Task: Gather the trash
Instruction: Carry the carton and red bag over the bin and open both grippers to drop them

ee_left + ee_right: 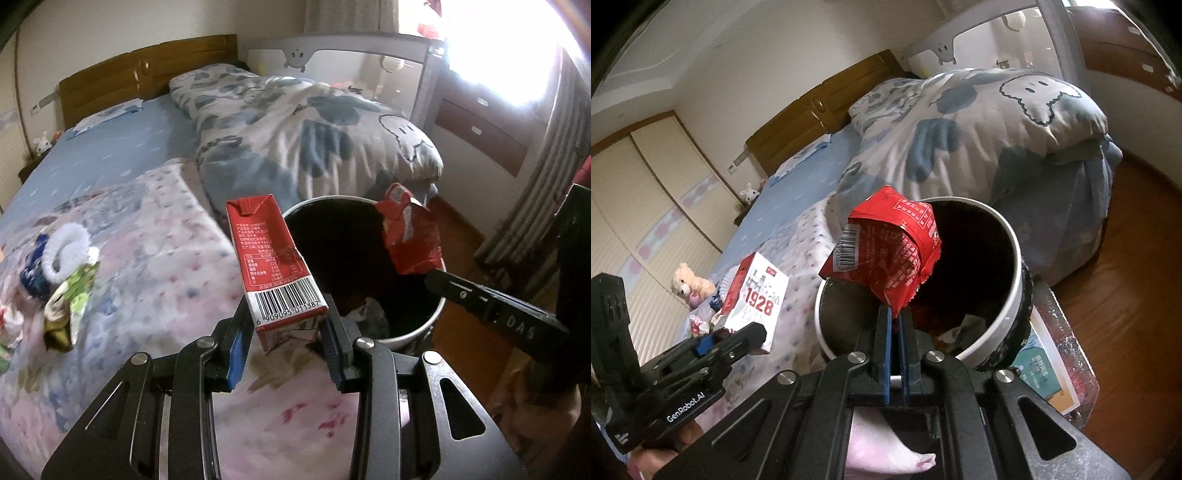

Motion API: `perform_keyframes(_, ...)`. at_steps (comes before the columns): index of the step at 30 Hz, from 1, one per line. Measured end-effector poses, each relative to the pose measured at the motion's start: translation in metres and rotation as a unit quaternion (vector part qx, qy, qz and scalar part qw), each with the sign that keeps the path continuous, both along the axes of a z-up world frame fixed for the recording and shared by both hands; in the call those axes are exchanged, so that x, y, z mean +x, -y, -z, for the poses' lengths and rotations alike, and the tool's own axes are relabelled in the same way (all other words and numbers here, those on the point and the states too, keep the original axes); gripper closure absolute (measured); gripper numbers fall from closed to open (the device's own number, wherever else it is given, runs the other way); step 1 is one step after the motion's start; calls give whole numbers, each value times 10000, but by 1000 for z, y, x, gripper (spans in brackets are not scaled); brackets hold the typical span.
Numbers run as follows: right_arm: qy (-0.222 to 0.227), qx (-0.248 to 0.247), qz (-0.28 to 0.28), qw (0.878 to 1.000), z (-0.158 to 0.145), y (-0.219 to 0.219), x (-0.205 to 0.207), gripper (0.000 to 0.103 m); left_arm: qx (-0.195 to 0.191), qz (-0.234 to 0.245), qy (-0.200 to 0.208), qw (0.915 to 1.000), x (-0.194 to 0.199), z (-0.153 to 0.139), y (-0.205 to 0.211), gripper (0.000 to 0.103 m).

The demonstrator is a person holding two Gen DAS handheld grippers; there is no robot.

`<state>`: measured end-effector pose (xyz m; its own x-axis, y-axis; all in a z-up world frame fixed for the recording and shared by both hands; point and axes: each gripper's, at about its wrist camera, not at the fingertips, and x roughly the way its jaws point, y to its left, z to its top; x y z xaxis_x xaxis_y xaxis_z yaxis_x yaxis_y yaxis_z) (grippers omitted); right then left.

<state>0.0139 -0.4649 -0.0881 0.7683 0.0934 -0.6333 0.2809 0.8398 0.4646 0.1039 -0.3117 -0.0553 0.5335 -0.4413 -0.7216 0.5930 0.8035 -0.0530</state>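
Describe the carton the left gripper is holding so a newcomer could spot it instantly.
Start at the round bin beside the bed. Just left of its rim, the left gripper clamps a tall red carton by its lower end. Unlike the crumpled red wrapper held over the bin, it is a rigid box with a white barcode panel.

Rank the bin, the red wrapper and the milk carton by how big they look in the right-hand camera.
1. Bin, largest.
2. Red wrapper, though nearness to the camera inflates it.
3. Milk carton, smallest, partly hidden by the left gripper.

Red wrapper (890,251) over open bin (1015,258)
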Motion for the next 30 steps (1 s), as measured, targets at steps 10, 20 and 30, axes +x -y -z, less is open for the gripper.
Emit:
perform_keyframes(10,-76,14,36,10000,1,16,7,100,98,266,-116,9995,8,9,27,70)
perform_keyframes(20,-157,-15,15,9999,4,23,15,99,91,276,-248,9993,22,15,34,69)
perform_keyframes(30,-222,30,78,9997,8,29,20,94,-4,272,-254,9993,24,14,33,41)
